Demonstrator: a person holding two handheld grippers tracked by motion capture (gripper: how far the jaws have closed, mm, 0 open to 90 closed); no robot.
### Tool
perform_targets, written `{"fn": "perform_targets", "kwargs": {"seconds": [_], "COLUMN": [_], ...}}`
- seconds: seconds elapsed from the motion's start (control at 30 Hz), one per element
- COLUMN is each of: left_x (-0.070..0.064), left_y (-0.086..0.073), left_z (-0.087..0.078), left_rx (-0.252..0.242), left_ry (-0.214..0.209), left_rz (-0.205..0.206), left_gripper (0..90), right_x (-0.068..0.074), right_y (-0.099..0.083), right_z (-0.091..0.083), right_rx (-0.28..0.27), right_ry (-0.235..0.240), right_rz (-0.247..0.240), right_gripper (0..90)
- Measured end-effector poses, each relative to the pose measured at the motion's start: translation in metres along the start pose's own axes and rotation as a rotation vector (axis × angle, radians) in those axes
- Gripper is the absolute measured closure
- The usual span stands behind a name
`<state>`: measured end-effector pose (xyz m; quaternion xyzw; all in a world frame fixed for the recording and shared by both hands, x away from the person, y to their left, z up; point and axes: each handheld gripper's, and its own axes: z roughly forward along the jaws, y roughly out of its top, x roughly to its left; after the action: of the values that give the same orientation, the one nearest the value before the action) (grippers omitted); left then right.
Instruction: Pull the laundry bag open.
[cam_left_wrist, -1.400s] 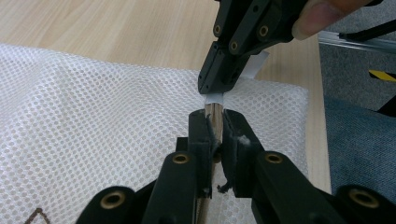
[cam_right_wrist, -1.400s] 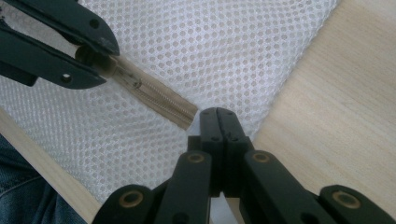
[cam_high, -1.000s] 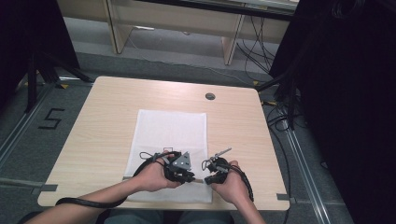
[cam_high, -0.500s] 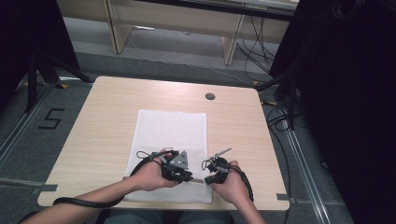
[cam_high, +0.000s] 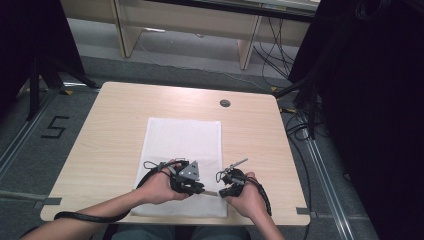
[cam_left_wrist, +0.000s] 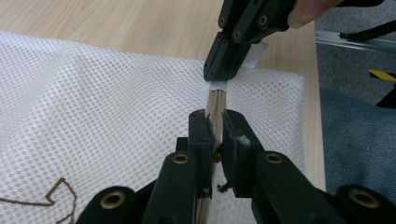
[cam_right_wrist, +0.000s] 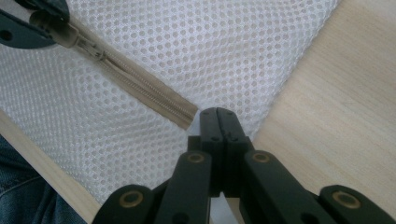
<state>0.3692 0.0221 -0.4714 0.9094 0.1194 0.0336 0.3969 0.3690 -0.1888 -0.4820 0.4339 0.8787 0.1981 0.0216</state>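
Mesh bag (cam_high: 184, 150) flat on table (cam_high: 110, 125), near edge. Left tongs (cam_left_wrist: 216, 133) clenched on its tan zipper (cam_right_wrist: 140, 88) by the bottom hem. Right tongs (cam_right_wrist: 218, 122) clamped on the white tab (cam_left_wrist: 217, 85) at the zipper's end.

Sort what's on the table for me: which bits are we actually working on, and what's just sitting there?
In the job:
white mesh bag
its tan zipper
left gripper, clamped on the zipper
right gripper, shut at the zipper's end

Lying about:
round grommet in the tabletop
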Motion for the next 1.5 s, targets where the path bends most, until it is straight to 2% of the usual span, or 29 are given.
{"fn": "perform_targets", "kwargs": {"seconds": [0.07,0.17,0.2,0.33,0.5,0.53,0.67,0.8,0.83,0.87,1.3,1.4,1.47,1.5], "left_x": [0.001,0.0,0.0,0.0,0.001,0.0,0.0,0.001,0.001,0.0,0.002,0.002,0.001,0.001], "left_y": [0.0,0.0,0.0,-0.001,-0.003,-0.003,-0.003,-0.003,-0.003,-0.003,-0.004,-0.006,-0.007,-0.007], "left_z": [-0.001,0.0,-0.001,-0.003,-0.005,-0.005,-0.005,-0.007,-0.007,-0.007,-0.012,-0.013,-0.013,-0.013], "left_rx": [0.003,0.0,0.0,-0.003,-0.006,-0.011,-0.011,-0.013,-0.011,-0.011,-0.004,-0.015,-0.011,-0.011], "left_ry": [-0.001,-0.004,0.001,-0.001,0.003,0.001,0.005,0.002,0.004,0.005,0.008,0.006,0.007,0.007], "left_rz": [0.004,-0.002,0.019,0.0,0.004,-0.009,0.0,-0.01,0.007,-0.008,0.008,-0.009,-0.004,-0.003], "left_gripper": [81.9,82.0,82.0,82.0,82.0,82.0,82.0,82.0,82.0,81.9,82.0,82.0,82.0,82.0], "right_x": [0.0,0.0,0.0,0.0,0.0,0.001,0.001,0.001,0.001,0.001,0.001,0.001,0.002,0.001], "right_y": [0.0,0.0,0.0,0.0,0.0,0.0,0.0,0.0,0.0,0.0,0.0,0.0,0.0,0.0], "right_z": [0.0,0.0,0.0,0.0,0.0,0.0,0.0,0.0,0.0,0.0,0.0,0.0,0.0,0.0], "right_rx": [0.003,-0.002,0.0,-0.002,-0.002,0.001,0.003,0.002,0.003,0.003,0.001,0.0,0.008,0.001], "right_ry": [0.0,0.0,0.001,0.001,-0.001,-0.005,-0.005,-0.006,-0.005,-0.005,-0.008,-0.007,-0.009,-0.008], "right_rz": [0.009,-0.002,0.0,-0.002,0.001,0.008,0.007,0.006,0.006,0.006,0.003,0.004,0.018,0.004], "right_gripper": [90.0,90.0,90.0,90.0,90.0,90.0,90.0,90.0,90.0,90.0,90.0,90.0,90.0,90.0]}}
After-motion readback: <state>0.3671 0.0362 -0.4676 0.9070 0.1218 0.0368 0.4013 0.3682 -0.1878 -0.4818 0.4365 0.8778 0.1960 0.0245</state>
